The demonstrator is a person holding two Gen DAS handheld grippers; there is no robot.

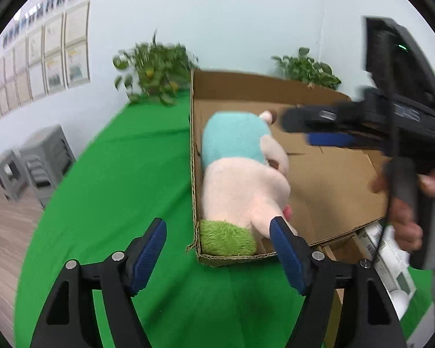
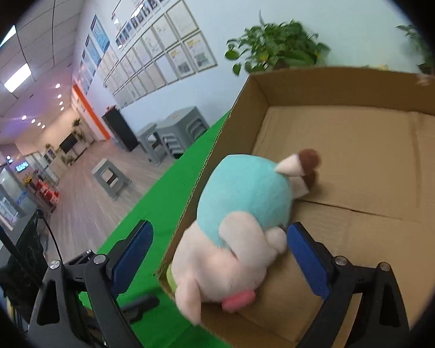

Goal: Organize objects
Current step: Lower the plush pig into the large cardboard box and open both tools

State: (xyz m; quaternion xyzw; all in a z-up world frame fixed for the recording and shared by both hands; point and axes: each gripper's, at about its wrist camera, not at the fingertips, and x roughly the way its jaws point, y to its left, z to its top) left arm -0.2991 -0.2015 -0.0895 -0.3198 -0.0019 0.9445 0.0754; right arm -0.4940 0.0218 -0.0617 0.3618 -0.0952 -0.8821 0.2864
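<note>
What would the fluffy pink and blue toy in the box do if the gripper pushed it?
The plush toy looks soft and fuzzy, so it would probably squash and bend rather than slide stiffly. It likely weighs little for its size. Lying on its side against the cardboard box wall, it would more likely flop over than roll away.

Both wrist views close above the cardboard box [image 1: 319,179] [image 2: 362,150], facing the wall, sharing plush toy [image 1: 240,179] [image 2: 240,226]
</note>
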